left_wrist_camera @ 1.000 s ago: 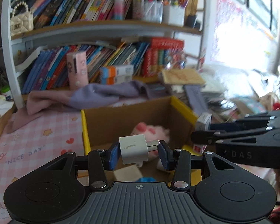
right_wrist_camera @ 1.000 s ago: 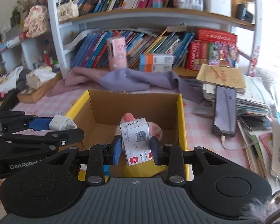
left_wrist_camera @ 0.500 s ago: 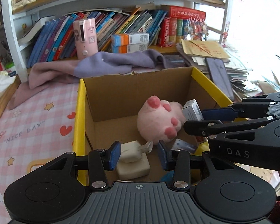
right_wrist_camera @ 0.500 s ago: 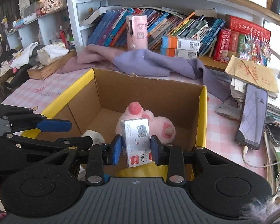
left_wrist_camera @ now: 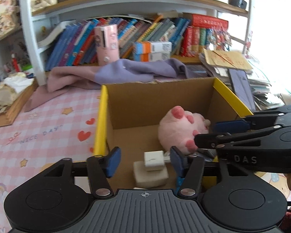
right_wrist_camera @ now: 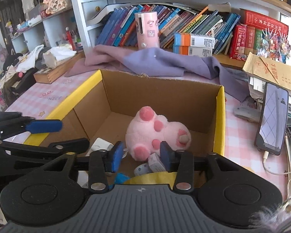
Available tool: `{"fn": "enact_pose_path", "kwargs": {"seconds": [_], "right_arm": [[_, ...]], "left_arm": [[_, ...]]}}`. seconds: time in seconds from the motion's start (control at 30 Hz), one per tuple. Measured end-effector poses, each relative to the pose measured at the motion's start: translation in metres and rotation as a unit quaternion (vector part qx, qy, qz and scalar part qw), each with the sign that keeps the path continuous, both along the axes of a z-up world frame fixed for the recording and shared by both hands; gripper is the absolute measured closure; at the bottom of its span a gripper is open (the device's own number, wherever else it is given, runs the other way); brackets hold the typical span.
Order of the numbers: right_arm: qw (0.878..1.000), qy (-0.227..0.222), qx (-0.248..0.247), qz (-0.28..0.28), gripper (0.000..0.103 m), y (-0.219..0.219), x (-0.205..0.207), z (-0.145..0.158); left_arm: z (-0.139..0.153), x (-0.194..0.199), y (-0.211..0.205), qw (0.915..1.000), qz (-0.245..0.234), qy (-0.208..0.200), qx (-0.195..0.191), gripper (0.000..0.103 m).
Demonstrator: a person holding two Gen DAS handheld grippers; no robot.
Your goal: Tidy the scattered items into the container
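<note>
In the left wrist view, the left gripper (left_wrist_camera: pixel 144 161) stands spread and empty over one cardboard box (left_wrist_camera: pixel 101 116). Inside lie one white charger (left_wrist_camera: pixel 153 160) on one pale block (left_wrist_camera: pixel 150 175), and one pink plush toy (left_wrist_camera: pixel 179 130).

In the right wrist view, the right gripper (right_wrist_camera: pixel 139 155) is likewise parted, holding nothing. One small printed box (right_wrist_camera: pixel 156 162) lies on the cardboard box's floor beside the plush toy (right_wrist_camera: pixel 157 134). One phone (right_wrist_camera: pixel 272 116) rests outside.

home, child's room | crammed bookshelf (right_wrist_camera: pixel 184 27) | pink "NICE DAY" tablecloth (left_wrist_camera: pixel 38 136) | plush toy (right_wrist_camera: pixel 155 134) | phone (right_wrist_camera: pixel 272 116)
</note>
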State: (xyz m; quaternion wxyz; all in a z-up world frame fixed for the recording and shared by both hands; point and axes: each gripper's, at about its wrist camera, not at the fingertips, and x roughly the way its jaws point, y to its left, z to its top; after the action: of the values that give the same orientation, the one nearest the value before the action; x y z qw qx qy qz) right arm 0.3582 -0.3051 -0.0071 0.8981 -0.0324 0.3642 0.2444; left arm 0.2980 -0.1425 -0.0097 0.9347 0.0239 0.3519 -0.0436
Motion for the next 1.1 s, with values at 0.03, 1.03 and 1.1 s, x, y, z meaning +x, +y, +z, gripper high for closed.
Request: {"fn": "enact_pose_path", "kwargs": {"seconds": [0.03,1.03,1.1], "right_arm": [[1.0,-0.001,0.0,-0.003,0.057,0.0,-0.001,0.001],[0.993,-0.064,-0.031,-0.09,0.009,0.046,-0.146,0.034],[0.993,-0.069,-0.034,-0.095,0.009,0.054,-0.161,0.034]], "left_arm": [[0.001,-0.002,0.002,1.0,0.004,-0.003,-0.002,0.036],[0.023,-0.129,0.076,0.9966,0.043,-0.07,-0.011,0.001],[0.022,-0.143,0.084,0.9965,0.045,-0.07,-0.009,0.001]]}}
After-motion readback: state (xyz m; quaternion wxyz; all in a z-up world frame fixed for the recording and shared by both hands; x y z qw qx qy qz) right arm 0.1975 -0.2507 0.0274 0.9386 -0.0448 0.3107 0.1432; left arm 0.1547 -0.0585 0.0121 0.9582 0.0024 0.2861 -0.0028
